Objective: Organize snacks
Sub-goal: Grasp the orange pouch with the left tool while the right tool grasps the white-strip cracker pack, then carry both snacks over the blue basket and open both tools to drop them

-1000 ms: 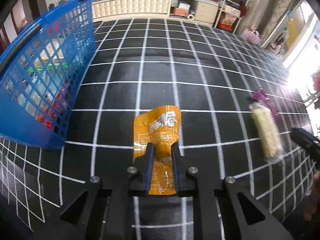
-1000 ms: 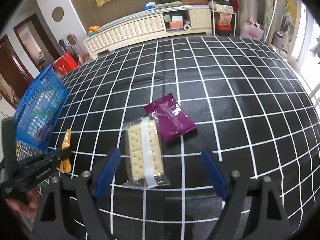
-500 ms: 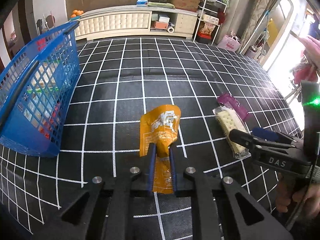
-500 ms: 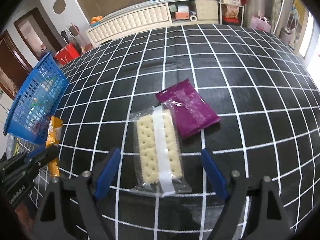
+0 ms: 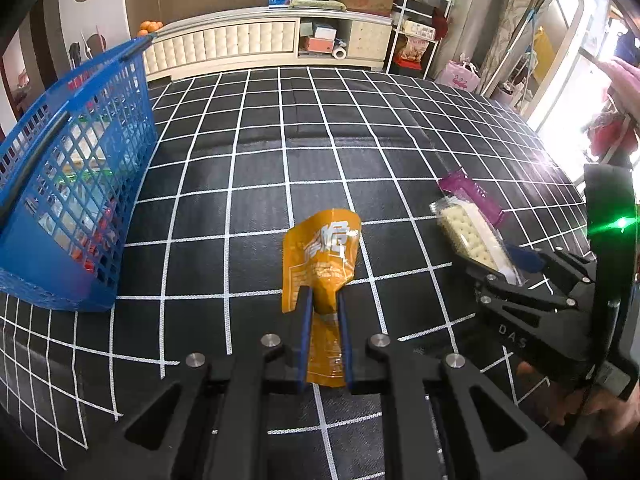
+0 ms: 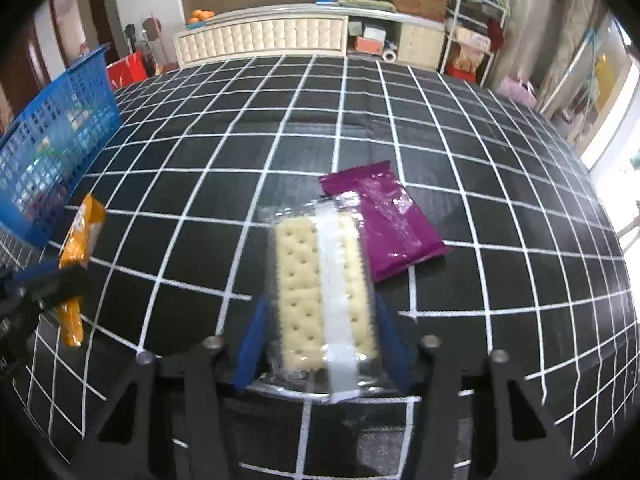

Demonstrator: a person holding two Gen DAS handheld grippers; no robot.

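Observation:
My left gripper [image 5: 322,300] is shut on an orange snack pouch [image 5: 322,258] and holds it above the black gridded cloth; the pouch also shows in the right wrist view [image 6: 78,256]. My right gripper [image 6: 320,304] has its blue pads on both sides of a clear cracker packet [image 6: 320,272], closed against its edges; the packet lies on the cloth [image 5: 468,234]. A purple packet [image 6: 386,222] lies just right of the crackers, touching them. A blue basket [image 5: 68,184] holding several snacks stands at the left.
The black cloth with white grid lines [image 6: 280,128] covers the whole work surface. A white cabinet [image 5: 256,40] and shelves stand beyond its far edge. The right gripper's body [image 5: 560,304] sits at the right of the left wrist view.
My right gripper moved forward over the cracker packet and its jaws closed in around it. My left gripper rose and pulled back with the orange pouch.

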